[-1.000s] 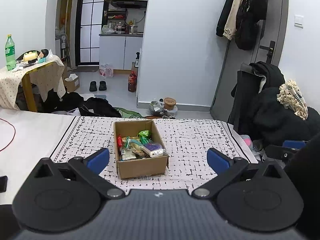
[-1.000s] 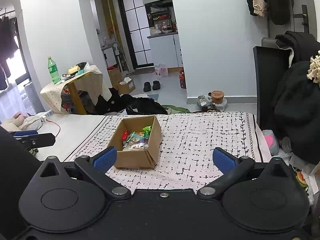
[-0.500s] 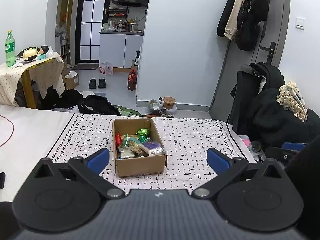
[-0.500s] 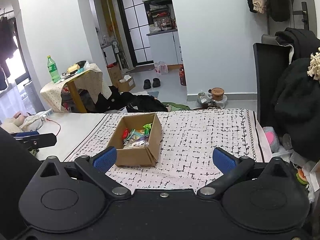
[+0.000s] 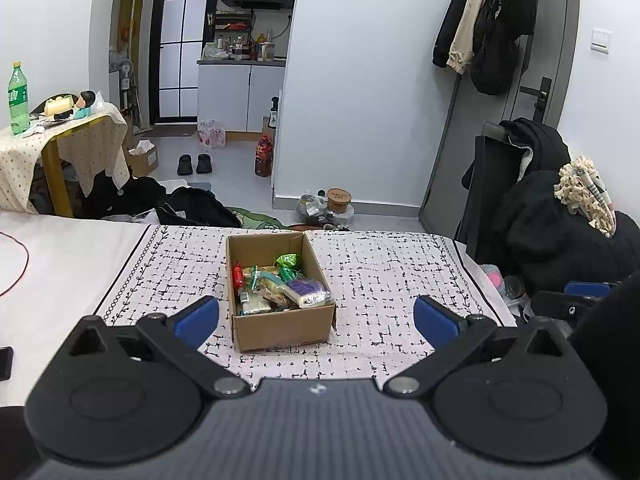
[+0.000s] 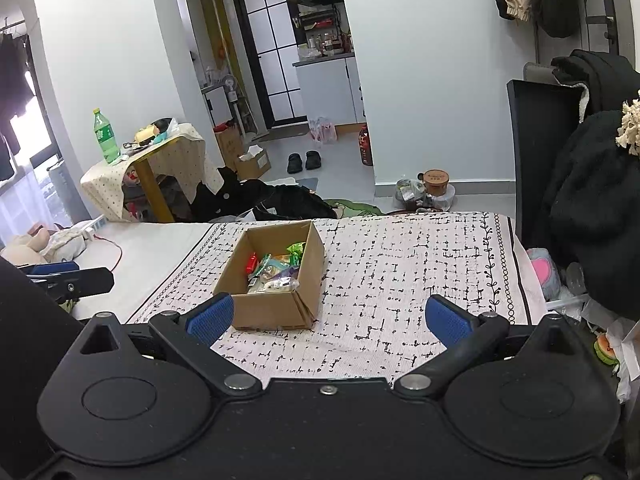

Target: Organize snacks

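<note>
Two spread hand-held grippers [image 5: 316, 316] [image 6: 328, 316], snack box [image 5: 280, 328] just ahead between fingertips.

One cardboard box [image 5: 280, 304], two claws, one green bottle [image 5: 18, 98], two black slippers [image 5: 194, 164].

Both tongs, left [image 5: 316, 318] and right [image 6: 326, 316], were matte black with blue ribbed pads [image 6: 210, 317], silver pivot screws and round embossed discs.

My 2 views are bright and sharp; daylight glares far left of my right claw [image 6: 329, 321]; edges bend.
</note>
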`<state>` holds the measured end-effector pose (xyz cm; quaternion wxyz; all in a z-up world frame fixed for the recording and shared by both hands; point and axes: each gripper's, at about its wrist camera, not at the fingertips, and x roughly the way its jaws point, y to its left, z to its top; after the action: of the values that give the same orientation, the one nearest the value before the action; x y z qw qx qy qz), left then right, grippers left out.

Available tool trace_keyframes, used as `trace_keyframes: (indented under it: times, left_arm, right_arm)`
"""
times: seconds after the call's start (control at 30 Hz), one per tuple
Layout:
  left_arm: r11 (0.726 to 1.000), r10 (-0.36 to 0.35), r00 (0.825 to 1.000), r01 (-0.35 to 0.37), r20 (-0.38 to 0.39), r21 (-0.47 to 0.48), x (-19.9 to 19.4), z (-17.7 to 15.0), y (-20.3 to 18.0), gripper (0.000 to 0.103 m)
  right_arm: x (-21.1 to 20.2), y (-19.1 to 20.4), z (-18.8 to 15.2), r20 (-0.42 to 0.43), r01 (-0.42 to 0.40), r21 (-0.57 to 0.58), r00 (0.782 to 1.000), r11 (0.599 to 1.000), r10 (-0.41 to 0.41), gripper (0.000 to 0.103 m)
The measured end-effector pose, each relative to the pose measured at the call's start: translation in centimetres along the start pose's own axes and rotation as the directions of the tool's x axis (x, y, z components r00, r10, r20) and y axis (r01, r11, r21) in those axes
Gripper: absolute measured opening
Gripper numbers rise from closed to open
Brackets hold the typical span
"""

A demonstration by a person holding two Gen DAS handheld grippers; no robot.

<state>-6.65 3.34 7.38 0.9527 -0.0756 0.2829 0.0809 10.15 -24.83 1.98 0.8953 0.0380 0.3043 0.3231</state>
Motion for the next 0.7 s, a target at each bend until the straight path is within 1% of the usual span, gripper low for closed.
trace_keyframes:
  times: [0.7]
  left_arm:
    - [1.000,0.003,1.000,-0.003,-0.004,-0.003,0.17,-0.23,0.10,0.103]
  right_arm:
    - [0.19,-0.08,-0.13,-0.009,-0.019,0.016,1.000,1.000,0.020,0.103]
